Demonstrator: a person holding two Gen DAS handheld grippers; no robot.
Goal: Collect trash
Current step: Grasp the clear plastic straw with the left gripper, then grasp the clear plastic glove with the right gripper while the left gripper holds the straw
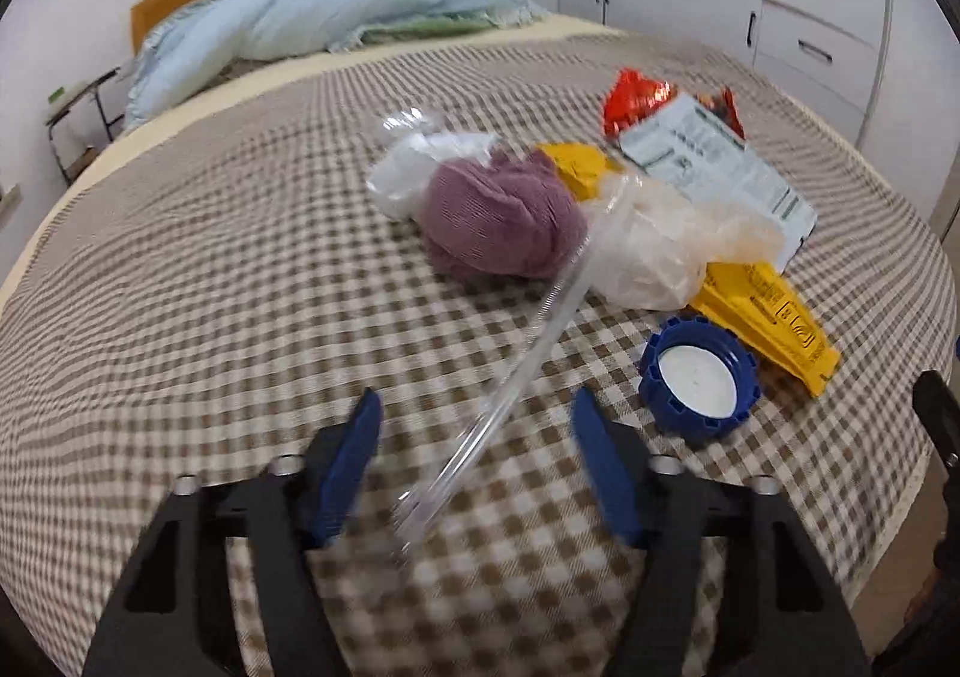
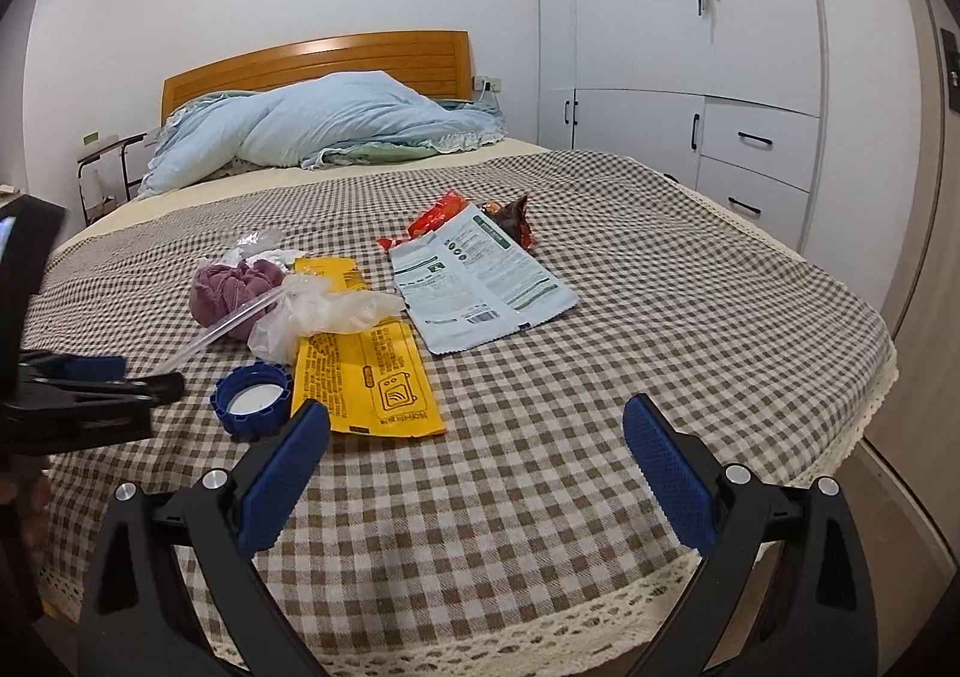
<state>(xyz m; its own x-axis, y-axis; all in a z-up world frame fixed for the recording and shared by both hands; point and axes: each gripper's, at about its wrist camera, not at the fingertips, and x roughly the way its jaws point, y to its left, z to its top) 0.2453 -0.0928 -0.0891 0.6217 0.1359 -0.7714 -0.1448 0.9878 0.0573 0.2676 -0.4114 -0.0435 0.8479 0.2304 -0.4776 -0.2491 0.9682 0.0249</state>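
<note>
Trash lies on a checked bedspread (image 1: pixel 210 287). A clear plastic straw (image 1: pixel 510 377) runs between the fingers of my left gripper (image 1: pixel 477 398); the jaws stand apart and the pads do not touch it. To its right sit a blue bottle cap (image 1: pixel 699 380), a yellow wrapper (image 1: pixel 768 317), a crumpled clear bag (image 1: pixel 648 251), a purple knitted ball (image 1: pixel 498 221), a white-and-green packet (image 1: pixel 720 167) and a red snack wrapper (image 1: pixel 636 98). My right gripper (image 2: pixel 477 419) hangs open over bare bedspread (image 2: pixel 660 317), right of the cap (image 2: pixel 252 401) and the yellow wrapper (image 2: pixel 366 371).
A light blue duvet (image 2: pixel 324 131) is heaped at the wooden headboard (image 2: pixel 318 59). White wardrobes and drawers (image 2: pixel 690 77) stand right of the bed. The lace-trimmed bed edge (image 2: pixel 540 623) is just below my right gripper. A small side table (image 2: pixel 108 161) stands at the far left.
</note>
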